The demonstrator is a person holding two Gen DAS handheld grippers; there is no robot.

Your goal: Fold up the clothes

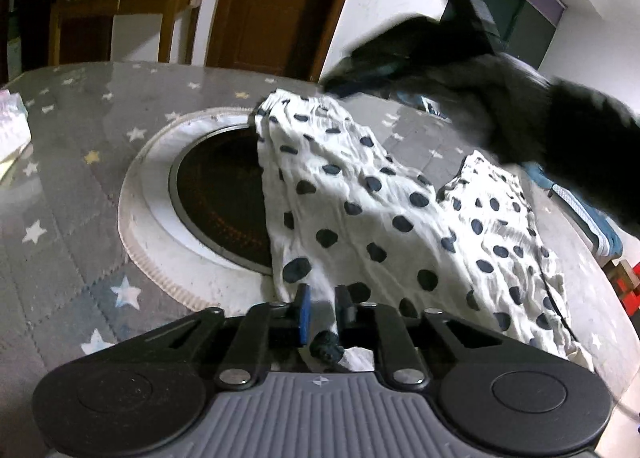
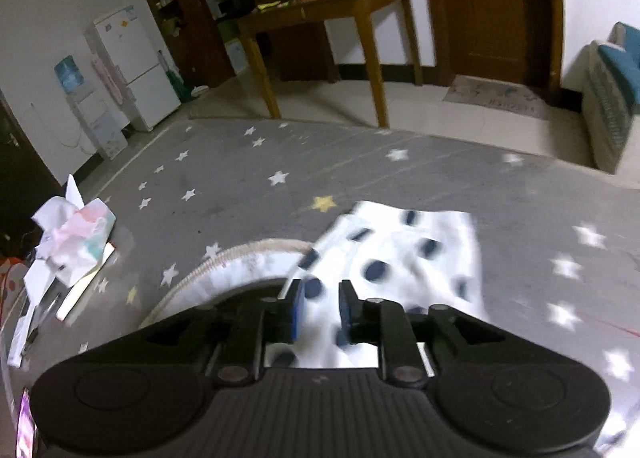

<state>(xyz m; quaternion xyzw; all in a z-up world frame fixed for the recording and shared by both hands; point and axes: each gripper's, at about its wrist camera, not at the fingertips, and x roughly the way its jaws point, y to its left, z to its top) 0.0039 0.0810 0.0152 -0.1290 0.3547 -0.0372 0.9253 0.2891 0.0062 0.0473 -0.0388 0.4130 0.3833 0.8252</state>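
Note:
A white cloth with dark blue dots (image 1: 360,193) stretches across the grey star-patterned table (image 1: 80,185) and partly covers a round dark opening (image 1: 220,193). My left gripper (image 1: 323,308) is at the cloth's near end. Its jaws stand a little apart, and bunched fabric fills the gap and runs back between them. In the same view my right gripper (image 1: 340,85), blurred and held by a dark-gloved hand (image 1: 520,113), sits at the cloth's far end. In the right wrist view the right gripper (image 2: 322,304) has dotted cloth (image 2: 400,254) between its narrow-set fingers, and the cloth's edge reaches beyond them.
The opening has a white ring (image 1: 148,185) around it. A crumpled pile of tissue and papers (image 2: 72,242) lies at the table's left edge. Beyond the table stand a wooden table (image 2: 340,9), a white fridge (image 2: 132,65), a brown door (image 2: 496,9) and a teal-cushioned sofa (image 2: 612,89).

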